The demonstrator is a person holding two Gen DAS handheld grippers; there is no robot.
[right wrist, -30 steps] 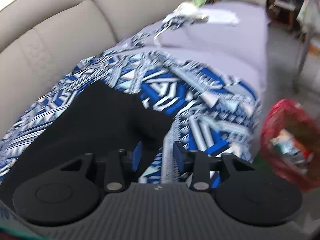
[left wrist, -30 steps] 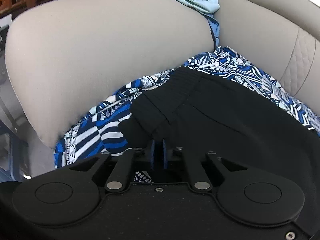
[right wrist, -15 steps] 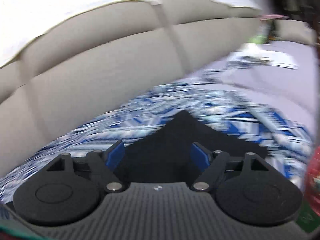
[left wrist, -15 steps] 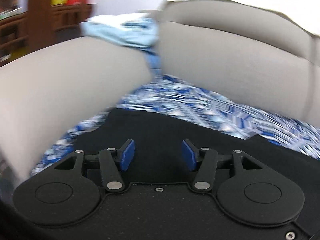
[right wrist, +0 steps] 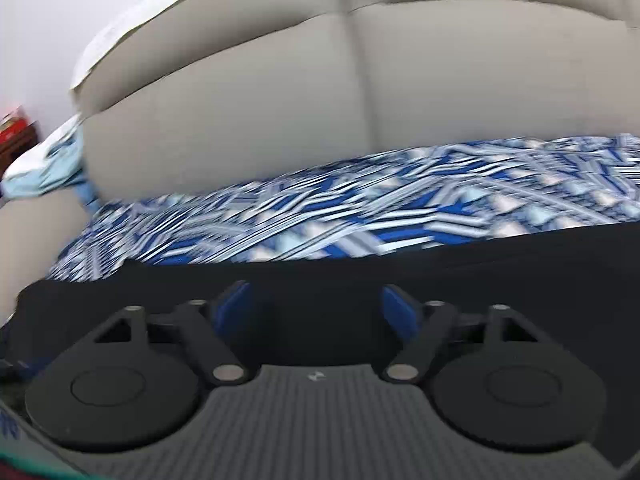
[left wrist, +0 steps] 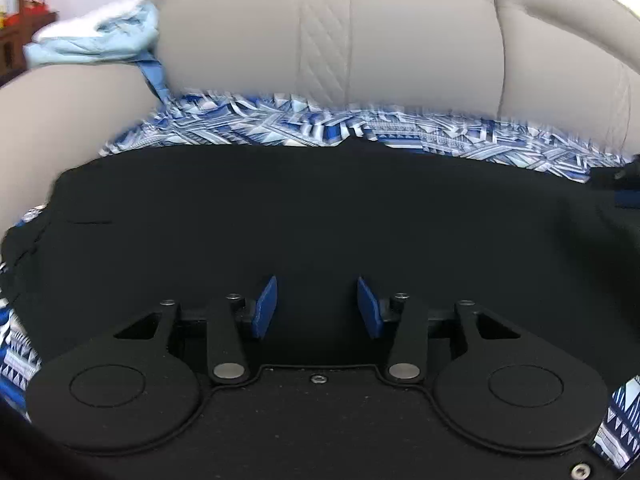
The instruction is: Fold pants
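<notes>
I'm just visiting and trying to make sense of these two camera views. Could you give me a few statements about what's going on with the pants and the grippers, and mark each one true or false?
1. The left gripper is clamped on the black pants. False: its jaws stand apart with nothing between them.
2. The right gripper is open. True.
3. The pants lie on a plain white sheet. False: under them is a blue and white patterned cloth.
4. A beige sofa backrest rises behind the pants. True.
5. A light blue garment sits on the sofa's armrest. True.
</notes>
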